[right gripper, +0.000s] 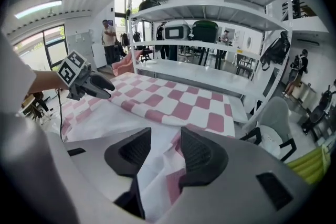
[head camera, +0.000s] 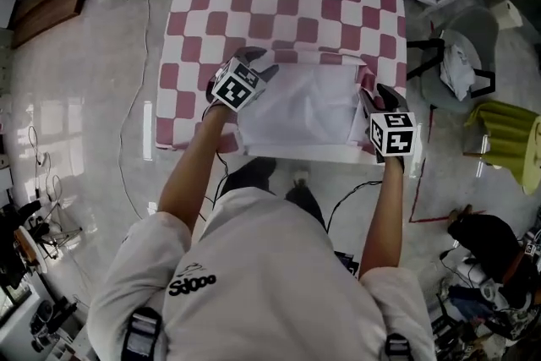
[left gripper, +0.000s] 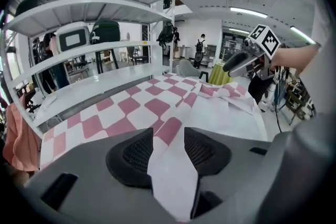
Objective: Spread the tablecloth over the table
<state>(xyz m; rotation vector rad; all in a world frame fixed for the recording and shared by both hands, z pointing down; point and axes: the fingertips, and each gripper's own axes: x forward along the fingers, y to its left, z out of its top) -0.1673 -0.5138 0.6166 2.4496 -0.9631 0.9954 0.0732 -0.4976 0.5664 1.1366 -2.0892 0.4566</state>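
Pink-and-white checked tablecloth draped over the table, long axis running left to right in the head view, left edge hanging down. Near middle part folded back toward the far edge, white underside up.

Left gripper at the flap's far left corner, pointing slantwise down toward the far edge. Fingers spread, a strip of cloth lying loose between them.

Right gripper at the flap's right side, near the table's near right corner. Fingers likewise spread, crumpled cloth between, not pinched.
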